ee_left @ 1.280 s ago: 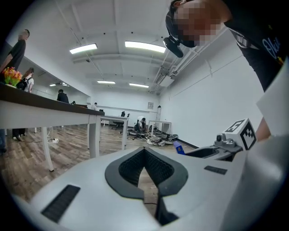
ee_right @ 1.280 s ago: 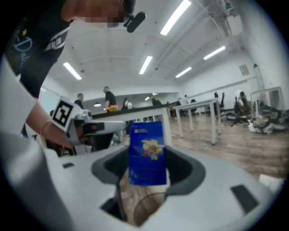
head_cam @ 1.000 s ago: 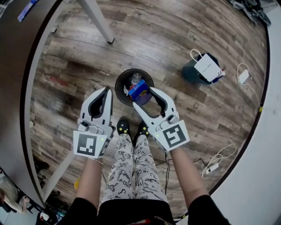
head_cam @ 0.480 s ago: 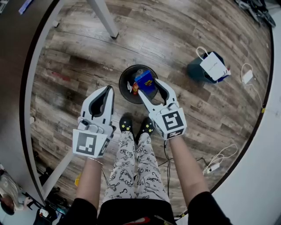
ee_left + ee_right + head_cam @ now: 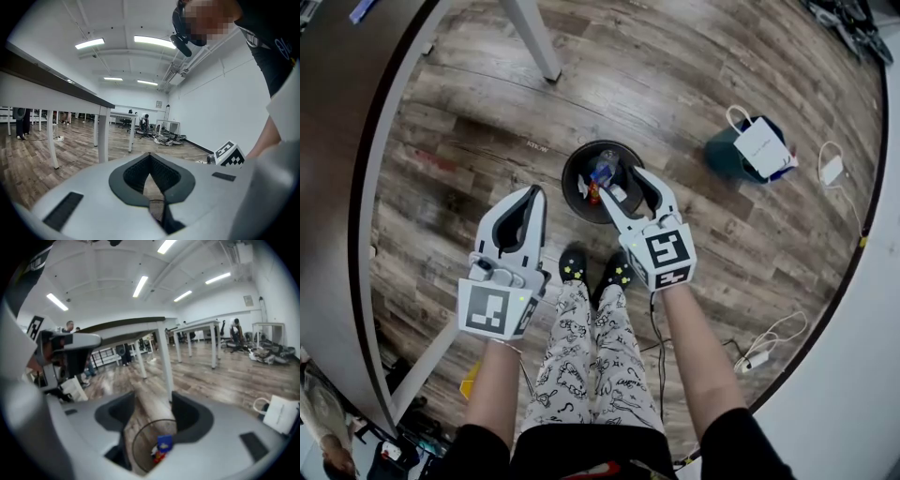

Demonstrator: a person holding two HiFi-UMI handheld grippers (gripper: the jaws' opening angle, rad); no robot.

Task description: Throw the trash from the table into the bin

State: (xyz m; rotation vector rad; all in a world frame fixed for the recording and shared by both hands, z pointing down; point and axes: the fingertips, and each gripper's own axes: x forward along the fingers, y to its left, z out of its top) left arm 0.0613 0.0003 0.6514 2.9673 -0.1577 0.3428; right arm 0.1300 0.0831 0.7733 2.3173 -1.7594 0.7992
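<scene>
A round black bin (image 5: 573,190) stands on the wood floor just ahead of the person's feet. My right gripper (image 5: 620,183) hangs over its mouth, open, with nothing between the jaws. In the right gripper view (image 5: 153,398) the bin (image 5: 136,442) shows through the gap, with a blue box (image 5: 164,442) and a red scrap lying inside. In the head view the trash (image 5: 600,172) is partly hidden by the right fingers. My left gripper (image 5: 533,194) is held to the bin's left. It is shut, the pads (image 5: 140,169) meeting at their tips with nothing held.
A dark table (image 5: 337,141) curves along the left, with a white leg (image 5: 534,37) beyond the bin. A teal bag with a white paper bag (image 5: 753,145) sits on the floor at right, near a charger (image 5: 832,169) and cables (image 5: 759,349). Black slippers (image 5: 573,267) stand close to the bin.
The right gripper has sunk toward the bin's mouth and now covers most of the blue box in the head view. The left gripper has kept still.
</scene>
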